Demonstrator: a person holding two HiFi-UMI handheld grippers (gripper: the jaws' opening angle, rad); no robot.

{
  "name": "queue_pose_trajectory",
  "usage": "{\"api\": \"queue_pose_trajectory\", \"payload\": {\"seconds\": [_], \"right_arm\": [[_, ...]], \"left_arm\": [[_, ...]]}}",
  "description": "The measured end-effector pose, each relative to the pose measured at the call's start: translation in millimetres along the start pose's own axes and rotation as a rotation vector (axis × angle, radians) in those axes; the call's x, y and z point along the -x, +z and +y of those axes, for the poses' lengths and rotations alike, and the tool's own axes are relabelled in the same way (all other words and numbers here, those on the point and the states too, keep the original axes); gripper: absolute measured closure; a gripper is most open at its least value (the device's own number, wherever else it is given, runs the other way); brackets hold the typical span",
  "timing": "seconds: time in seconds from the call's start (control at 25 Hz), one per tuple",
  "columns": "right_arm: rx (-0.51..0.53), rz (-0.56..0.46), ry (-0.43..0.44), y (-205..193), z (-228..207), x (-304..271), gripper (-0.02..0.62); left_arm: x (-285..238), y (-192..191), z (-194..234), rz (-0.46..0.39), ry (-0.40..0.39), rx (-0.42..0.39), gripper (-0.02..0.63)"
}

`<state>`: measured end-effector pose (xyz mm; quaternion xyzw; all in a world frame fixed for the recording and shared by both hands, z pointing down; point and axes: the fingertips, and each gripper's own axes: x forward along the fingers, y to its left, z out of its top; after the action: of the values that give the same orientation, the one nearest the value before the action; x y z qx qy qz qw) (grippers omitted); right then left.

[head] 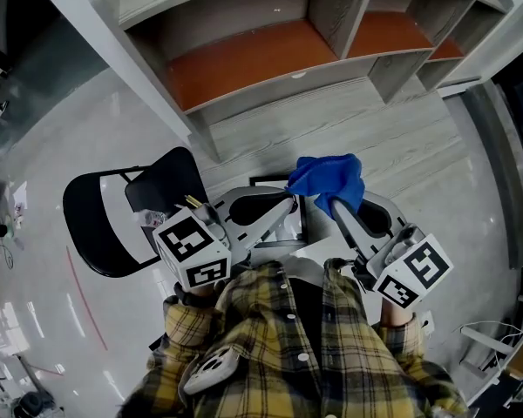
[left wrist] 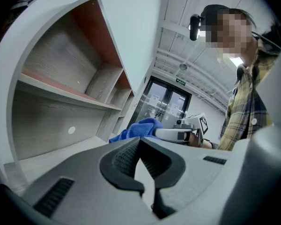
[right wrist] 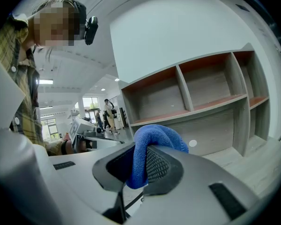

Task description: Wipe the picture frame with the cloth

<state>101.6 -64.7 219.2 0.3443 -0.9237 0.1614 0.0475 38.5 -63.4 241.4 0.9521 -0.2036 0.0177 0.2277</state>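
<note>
The blue cloth (head: 327, 179) (right wrist: 154, 137) bulges out over the tips of my right gripper (head: 336, 205) (right wrist: 143, 163), which is shut on it. My left gripper (head: 289, 203) (left wrist: 140, 142) is level beside it to the left, its pads meeting at the tips with nothing between them. From the left gripper view the cloth (left wrist: 138, 129) and the right gripper (left wrist: 175, 134) sit just ahead. A thin dark-edged picture frame (head: 268, 181) shows under and between the two grippers, mostly hidden by them. Whether the cloth touches the frame I cannot tell.
A grey wood-grain shelf unit (head: 270, 55) with orange-brown compartments stands right ahead, above a wood-grain desk top (head: 357, 120). A black chair (head: 122, 216) is at the left. My plaid shirt (head: 288, 355) fills the bottom of the head view. People stand far off (right wrist: 107, 110).
</note>
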Motion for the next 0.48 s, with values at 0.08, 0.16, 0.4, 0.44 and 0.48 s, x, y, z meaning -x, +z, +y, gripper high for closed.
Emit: {"api": "queue_pose_trajectory", "payload": {"seconds": [0.08,0.16,0.4,0.44,0.48], "right_arm": [[0.001,0.001,-0.001,0.0,0.9,-0.2,0.545],[0.0,0.001,-0.004,-0.8,1.0,-0.3,0.545],[-0.006,0.009,-0.014,-5.7,-1.3,-0.1,0.545],[-0.007,0.01,-0.015,-6.3,-2.2,-0.2,0.545],[-0.008,0.012,-0.016,-7.0,-3.1,-0.3,0.545]], "left_arm": [[0.7,-0.5,0.3,0.002,0.003,0.001,0.601],[1.3,-2.0,1.1,0.008,0.006,0.001,0.601],[2.9,-4.6,4.7,0.009,0.014,0.009,0.601],[2.9,-4.6,5.6,0.009,0.015,0.009,0.601],[2.8,-4.8,6.6,0.009,0.015,0.008,0.601]]}}
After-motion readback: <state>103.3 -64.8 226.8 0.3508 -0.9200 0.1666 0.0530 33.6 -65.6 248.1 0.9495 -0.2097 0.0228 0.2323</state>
